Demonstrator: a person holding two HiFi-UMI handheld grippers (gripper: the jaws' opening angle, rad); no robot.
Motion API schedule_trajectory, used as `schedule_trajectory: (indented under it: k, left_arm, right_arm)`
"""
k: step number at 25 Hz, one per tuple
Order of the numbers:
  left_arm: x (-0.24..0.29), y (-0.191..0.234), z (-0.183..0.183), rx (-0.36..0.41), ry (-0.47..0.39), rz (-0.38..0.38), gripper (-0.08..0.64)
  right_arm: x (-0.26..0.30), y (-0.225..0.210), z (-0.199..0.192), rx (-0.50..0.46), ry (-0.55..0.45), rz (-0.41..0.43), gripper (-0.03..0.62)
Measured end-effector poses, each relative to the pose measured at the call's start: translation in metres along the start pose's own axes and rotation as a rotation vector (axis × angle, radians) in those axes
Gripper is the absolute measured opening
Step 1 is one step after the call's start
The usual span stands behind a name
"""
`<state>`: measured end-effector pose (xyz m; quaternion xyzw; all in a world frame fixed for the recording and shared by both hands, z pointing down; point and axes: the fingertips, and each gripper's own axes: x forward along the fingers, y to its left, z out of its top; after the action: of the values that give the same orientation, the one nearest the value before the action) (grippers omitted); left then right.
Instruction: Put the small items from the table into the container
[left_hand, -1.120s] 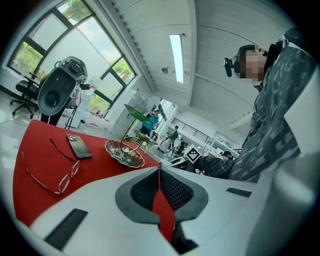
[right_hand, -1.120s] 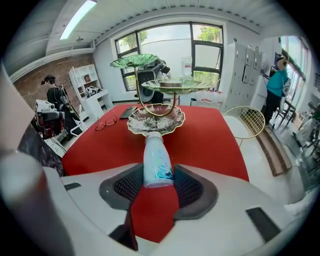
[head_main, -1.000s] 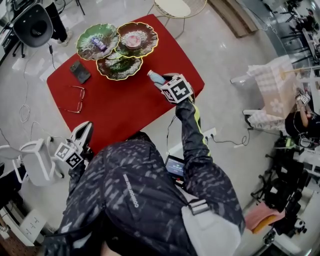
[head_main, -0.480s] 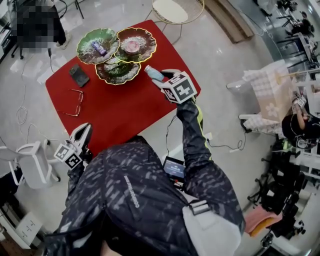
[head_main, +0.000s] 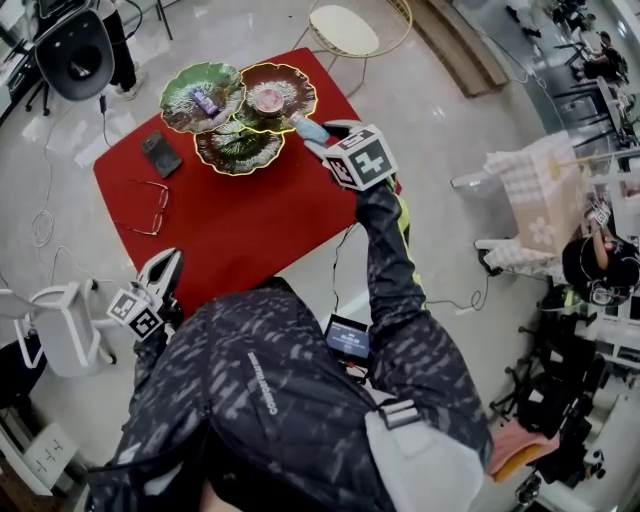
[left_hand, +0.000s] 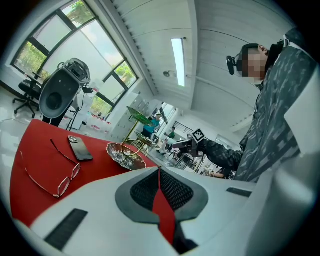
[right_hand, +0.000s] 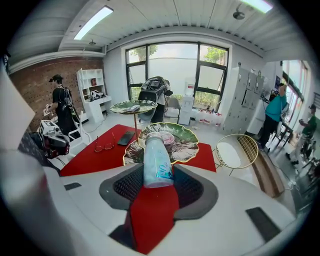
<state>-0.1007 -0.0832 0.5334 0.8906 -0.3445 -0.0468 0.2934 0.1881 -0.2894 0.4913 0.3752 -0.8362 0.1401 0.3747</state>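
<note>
- Right gripper (head_main: 320, 140) is up at the table's (head_main: 250, 230) 1 o'clock corner, pinching a bottle (head_main: 309, 127). The jaws are about half spread and the pads clamp its lower body.
- In the right gripper view the bottle (right_hand: 157, 162) stands nearly upright between the jaws, cap end away from the hand. My read is that gripping it low leaves the cap end free to go in first.
- The stand (head_main: 238, 150) of three leaf dishes sits at the table's 11 o'clock, and the bottle hangs at 4 o'clock of the brown dish (head_main: 288, 78), just beside its rim. It looks carried clear of the cloth so it can pass over that rim.
- The brown dish already holds a pink tin (head_main: 267, 99), and the green dish (head_main: 180, 100) has a small purple item.
- Phone (head_main: 160, 153) lies at 9 o'clock of the stand, with the glasses (head_main: 148, 207) at 6 o'clock of the phone. Both are on the cloth, not yet collected.
- Left gripper (head_main: 168, 262) is parked at the table's 7 o'clock edge, jaws pressed together with nothing between them, probably just out of the way while the right one works.
</note>
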Motion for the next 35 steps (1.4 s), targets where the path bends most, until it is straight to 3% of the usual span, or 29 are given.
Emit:
schedule_trajectory:
  k: [20, 35]
  left_arm:
    - [-0.016, 0.013, -0.004, -0.029, -0.029, 0.057, 0.012]
    - [-0.044, 0.021, -0.007, -0.059, -0.062, 0.137, 0.012]
  right_arm:
    - [0.048, -0.04, 0.062, -0.095, 0.035, -0.045, 0.193]
    - [0.11, -0.072, 0.059, -0.131, 0.135, -0.086, 0.193]
